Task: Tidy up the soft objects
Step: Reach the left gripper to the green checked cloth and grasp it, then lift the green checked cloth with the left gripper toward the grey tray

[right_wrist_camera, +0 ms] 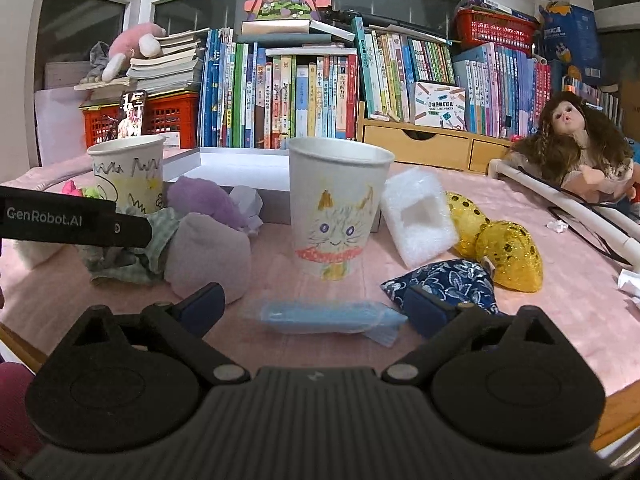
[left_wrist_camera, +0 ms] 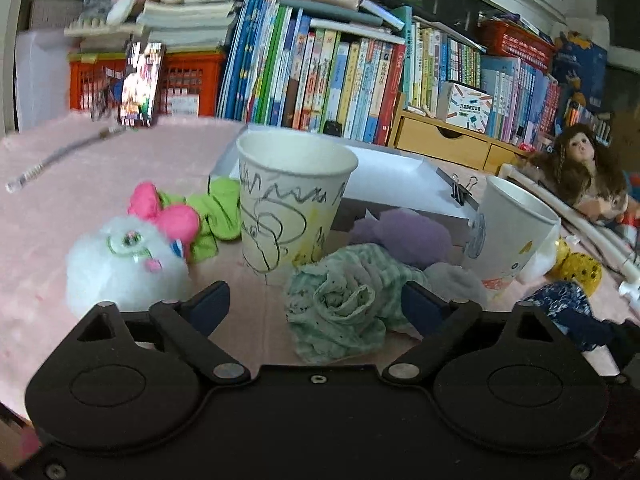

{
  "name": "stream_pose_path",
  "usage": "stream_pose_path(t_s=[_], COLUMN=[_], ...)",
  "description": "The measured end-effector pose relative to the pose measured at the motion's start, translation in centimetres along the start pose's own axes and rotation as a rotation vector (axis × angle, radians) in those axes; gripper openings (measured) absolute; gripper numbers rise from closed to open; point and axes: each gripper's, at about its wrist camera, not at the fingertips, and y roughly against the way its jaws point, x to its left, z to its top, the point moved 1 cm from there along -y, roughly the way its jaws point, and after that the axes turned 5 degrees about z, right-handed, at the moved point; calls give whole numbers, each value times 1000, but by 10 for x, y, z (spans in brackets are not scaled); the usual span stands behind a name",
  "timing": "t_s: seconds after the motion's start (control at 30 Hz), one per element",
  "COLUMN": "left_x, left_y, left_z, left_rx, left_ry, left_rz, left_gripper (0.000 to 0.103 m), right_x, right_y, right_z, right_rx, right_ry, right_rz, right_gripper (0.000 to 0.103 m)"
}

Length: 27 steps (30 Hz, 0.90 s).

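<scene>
In the left wrist view, the left hand-held gripper point(left_wrist_camera: 316, 306) stands spread over the pink desk point(left_wrist_camera: 120, 168), its 2 blue fingertips point(left_wrist_camera: 210, 306) on either side of a crumpled green cloth point(left_wrist_camera: 340, 304) without pressing it, with a white plush toy point(left_wrist_camera: 120, 264) to the left and a scribbled paper cup point(left_wrist_camera: 290, 200) just behind. In the right wrist view, the right hand-held gripper point(right_wrist_camera: 316, 310) is also spread, a blue wrapped packet point(right_wrist_camera: 324, 316) lying on the desk between its fingertips untouched, a cat-drawn paper cup point(right_wrist_camera: 336, 208) behind it, a dark blue floral pouch point(right_wrist_camera: 444, 280) by the right finger and a grey soft lump point(right_wrist_camera: 208, 256) by the left.
</scene>
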Motion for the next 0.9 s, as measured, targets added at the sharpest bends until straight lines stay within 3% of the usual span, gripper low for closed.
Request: stream_pose_path(t_s=[0.07, 0.37, 0.63, 0.9], left_x=[5, 9, 3, 7], left_y=[-4, -8, 1, 18], left_z=[-1, 0, 1, 5], left_rx=[19, 41, 21, -11], left_ry=[38, 88, 57, 35], left_rz=[-20, -82, -64, -55], left_gripper=[84, 49, 39, 38], right_x=[0, 1, 3, 7], right_y=[-3, -6, -2, 6], right_z=[0, 2, 4, 9], right_rx=[6, 2, -19, -52], right_ry=[3, -5, -5, 21], right_rz=[0, 8, 11, 17], right_gripper=[101, 96, 86, 84])
